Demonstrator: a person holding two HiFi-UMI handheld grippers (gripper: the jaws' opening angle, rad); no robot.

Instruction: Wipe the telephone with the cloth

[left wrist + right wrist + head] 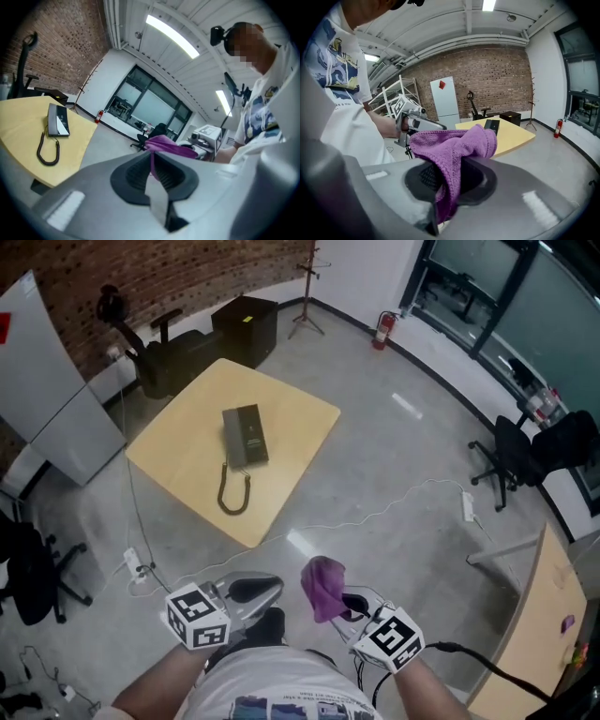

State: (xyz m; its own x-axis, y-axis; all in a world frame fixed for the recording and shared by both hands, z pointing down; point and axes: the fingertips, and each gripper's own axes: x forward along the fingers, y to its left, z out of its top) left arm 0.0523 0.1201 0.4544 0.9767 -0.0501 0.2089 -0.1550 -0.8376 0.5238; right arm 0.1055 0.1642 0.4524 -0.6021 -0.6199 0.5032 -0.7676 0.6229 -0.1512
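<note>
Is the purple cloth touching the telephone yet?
Apart. The head view shows the cloth in the right gripper, well short of the telephone on the table.

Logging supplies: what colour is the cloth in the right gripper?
Purple cloth, clearest in the right gripper view.

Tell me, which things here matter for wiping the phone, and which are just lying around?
For the job:
purple cloth, clamped in the right gripper
telephone
yellow table under it

Just lying about:
fire extinguisher
coat stand
office chair
black cabinet
</note>
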